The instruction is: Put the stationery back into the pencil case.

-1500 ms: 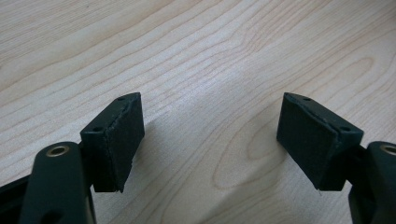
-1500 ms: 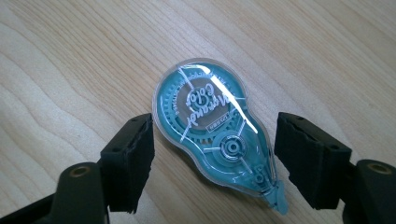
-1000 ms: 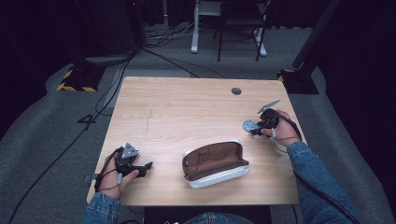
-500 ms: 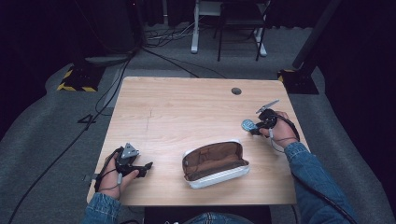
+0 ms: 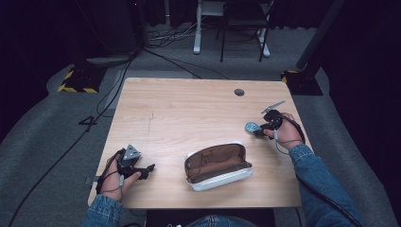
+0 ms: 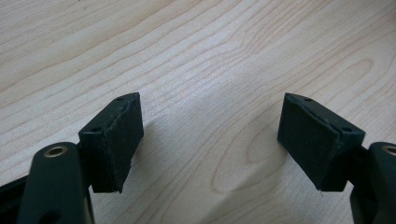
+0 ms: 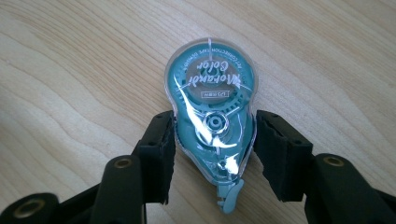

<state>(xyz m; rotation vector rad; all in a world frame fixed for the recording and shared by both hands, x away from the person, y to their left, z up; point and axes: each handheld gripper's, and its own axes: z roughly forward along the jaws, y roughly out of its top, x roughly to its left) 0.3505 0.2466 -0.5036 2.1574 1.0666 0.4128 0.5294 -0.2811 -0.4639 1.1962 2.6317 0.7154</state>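
Teal correction tape is clamped flat on the wooden tabletop by the right gripper near the right edge, well apart from an unzipped brown-lined pouch, whose contents cannot be made out, while the left gripper is held spread over bare wood.

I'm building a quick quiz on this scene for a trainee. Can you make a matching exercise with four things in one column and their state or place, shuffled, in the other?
Things:
1. left gripper
2. right gripper
3. pencil case
4. round hole

States or places:
A. lies unzipped, brown lining showing, near the table's front edge
B. fingers wide apart over bare wood
C. at the table's far side
D. fingers closed on a teal correction tape dispenser

Pairs: 1-B, 2-D, 3-A, 4-C
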